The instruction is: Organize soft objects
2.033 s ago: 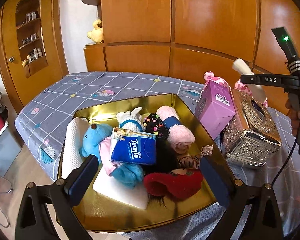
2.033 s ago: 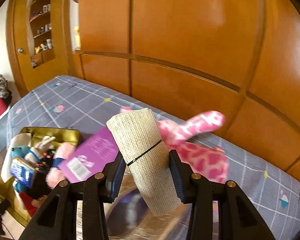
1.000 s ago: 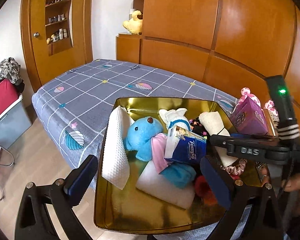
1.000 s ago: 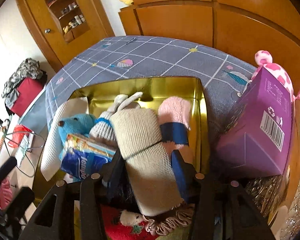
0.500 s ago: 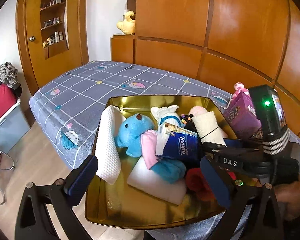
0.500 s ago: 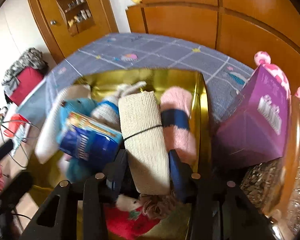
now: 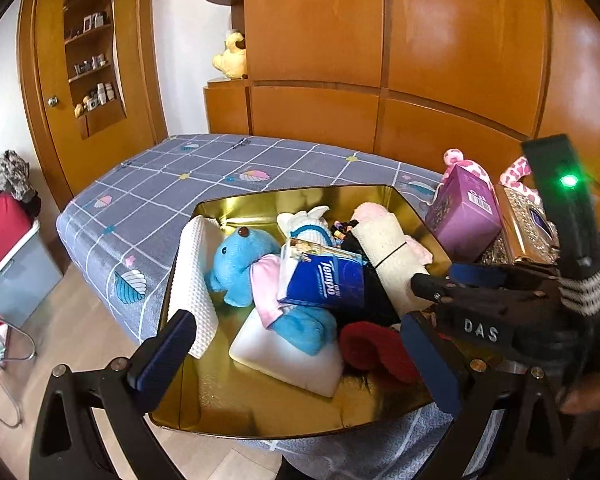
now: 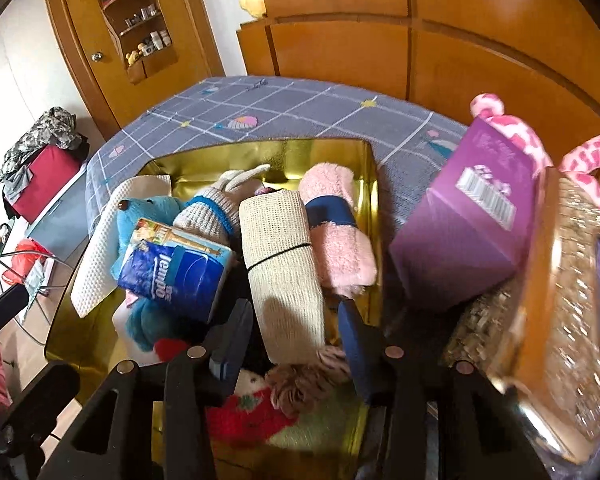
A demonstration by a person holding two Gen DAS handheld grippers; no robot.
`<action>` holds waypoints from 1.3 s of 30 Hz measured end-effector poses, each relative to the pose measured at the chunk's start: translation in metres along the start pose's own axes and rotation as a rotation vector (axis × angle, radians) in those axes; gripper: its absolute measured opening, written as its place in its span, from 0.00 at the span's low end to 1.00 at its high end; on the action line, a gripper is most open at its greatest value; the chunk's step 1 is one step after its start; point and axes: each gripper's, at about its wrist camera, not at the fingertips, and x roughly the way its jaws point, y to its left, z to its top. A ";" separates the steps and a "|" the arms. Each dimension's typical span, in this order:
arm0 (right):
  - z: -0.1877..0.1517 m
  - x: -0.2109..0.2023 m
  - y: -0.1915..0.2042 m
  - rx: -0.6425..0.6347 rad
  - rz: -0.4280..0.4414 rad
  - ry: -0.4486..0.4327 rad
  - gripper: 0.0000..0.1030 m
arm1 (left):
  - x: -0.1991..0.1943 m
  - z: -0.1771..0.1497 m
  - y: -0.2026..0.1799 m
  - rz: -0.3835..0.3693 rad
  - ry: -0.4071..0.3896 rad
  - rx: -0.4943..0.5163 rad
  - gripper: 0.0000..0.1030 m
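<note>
A gold tray [image 7: 300, 192] [image 8: 260, 146] on the bed holds soft things: a blue plush [image 7: 236, 260], a blue Tempo tissue pack [image 7: 324, 280] [image 8: 176, 272], a white waffle cloth [image 7: 192, 272], a knitted rabbit [image 7: 304, 224], a pink rolled towel [image 8: 336, 232] and a red item [image 7: 372, 348]. A beige roll [image 8: 280, 264] [image 7: 388, 256] with a black band lies in the tray between the tissue pack and the pink towel. My right gripper [image 8: 294, 332] [image 7: 432, 286] is shut on its near end. My left gripper [image 7: 300, 356] hangs open and empty over the tray's near edge.
Right of the tray stand a purple box [image 8: 460, 232] [image 7: 464, 212] and an ornate silver tissue box [image 8: 560, 300], with a pink spotted plush [image 8: 516, 128] behind them. The grey checked bedcover [image 7: 180, 184] stretches to the wooden wardrobe. A red bag [image 7: 0, 228] sits on the floor at left.
My right gripper brought the beige roll down from above the purple box into the tray, beside the pink towel. The left gripper drifted sideways and stayed open.
</note>
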 end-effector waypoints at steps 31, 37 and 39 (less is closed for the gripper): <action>-0.077 -0.110 -0.016 0.106 -0.313 -0.302 0.52 | -0.020 -0.005 -0.023 0.069 -0.066 -0.058 0.99; -0.077 -0.106 -0.010 0.094 -0.301 -0.293 0.52 | -0.018 -0.006 -0.022 0.065 -0.058 -0.058 0.99; -0.077 -0.105 -0.010 0.094 -0.298 -0.291 0.52 | -0.018 -0.006 -0.023 0.067 -0.058 -0.055 0.99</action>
